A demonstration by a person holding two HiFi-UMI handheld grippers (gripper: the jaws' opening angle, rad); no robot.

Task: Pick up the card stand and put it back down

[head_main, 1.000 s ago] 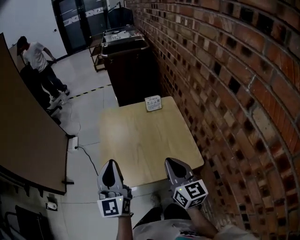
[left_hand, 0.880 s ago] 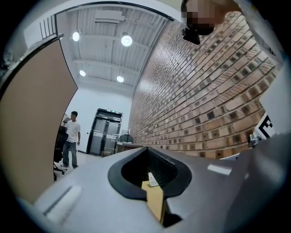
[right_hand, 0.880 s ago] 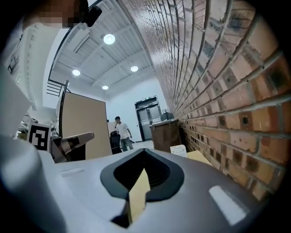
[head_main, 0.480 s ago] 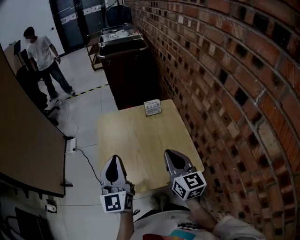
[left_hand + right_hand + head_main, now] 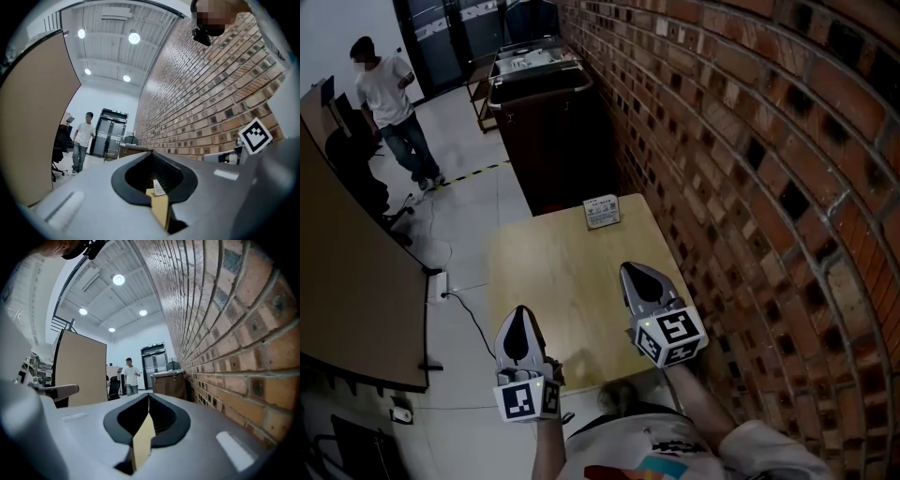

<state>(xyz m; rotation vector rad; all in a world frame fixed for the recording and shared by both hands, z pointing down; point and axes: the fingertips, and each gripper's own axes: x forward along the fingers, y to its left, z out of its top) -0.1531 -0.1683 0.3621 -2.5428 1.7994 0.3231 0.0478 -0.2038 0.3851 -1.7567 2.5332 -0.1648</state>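
The card stand (image 5: 602,212) is a small white printed card standing at the far edge of the light wooden table (image 5: 572,281), near the brick wall. In the left gripper view the card stand (image 5: 158,187) shows tiny, through the slit of the jaws. My left gripper (image 5: 519,335) hangs over the table's near edge, shut and empty. My right gripper (image 5: 639,279) is over the near right part of the table, shut with nothing in it. Both are well short of the stand.
A brick wall (image 5: 741,169) runs along the table's right side. A dark cabinet (image 5: 548,131) stands just beyond the table. A brown partition (image 5: 356,291) is on the left, with a cable (image 5: 473,314) on the floor. A person (image 5: 389,108) stands far off.
The right gripper has moved forward over the table, toward the stand. The left gripper has stayed near the front edge. The distant person has straightened up and walked a little.
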